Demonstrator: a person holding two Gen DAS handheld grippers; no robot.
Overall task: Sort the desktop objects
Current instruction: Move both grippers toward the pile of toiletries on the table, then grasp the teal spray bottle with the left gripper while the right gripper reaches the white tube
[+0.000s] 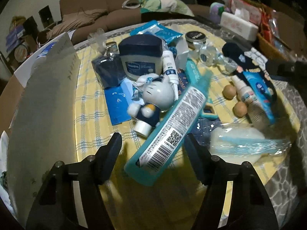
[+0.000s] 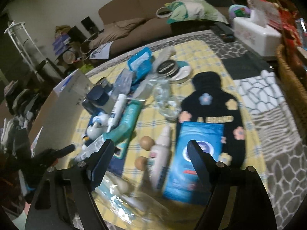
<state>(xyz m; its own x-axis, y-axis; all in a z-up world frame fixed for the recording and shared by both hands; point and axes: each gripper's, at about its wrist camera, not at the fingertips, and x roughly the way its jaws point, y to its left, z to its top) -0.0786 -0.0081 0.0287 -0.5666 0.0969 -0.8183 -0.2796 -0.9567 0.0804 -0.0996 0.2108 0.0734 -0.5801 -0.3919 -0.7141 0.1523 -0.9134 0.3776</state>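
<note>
A cluttered pile lies on a yellow checked cloth [image 1: 90,88]. My left gripper [image 1: 153,143] is open and empty, its fingers either side of the near end of a teal-cased tube with a barcode label [image 1: 168,132]. Beyond it lie a white cat figurine [image 1: 153,95] and a Vaseline jar [image 1: 140,55]. My right gripper [image 2: 150,153] is open and empty above a white spray bottle [image 2: 160,155] and a blue wet-wipe pack [image 2: 195,155]. Two wooden balls [image 2: 146,142] lie beside the bottle. A black cloth doll [image 2: 213,99] lies to the right.
A cardboard box with a grey flap [image 1: 44,99] stands at the left. A white tissue box [image 2: 257,32] and a wicker basket [image 2: 293,84] sit at the far right. A plastic-wrapped pack [image 1: 243,143] lies near the front. A brown sofa [image 2: 138,19] is behind the table.
</note>
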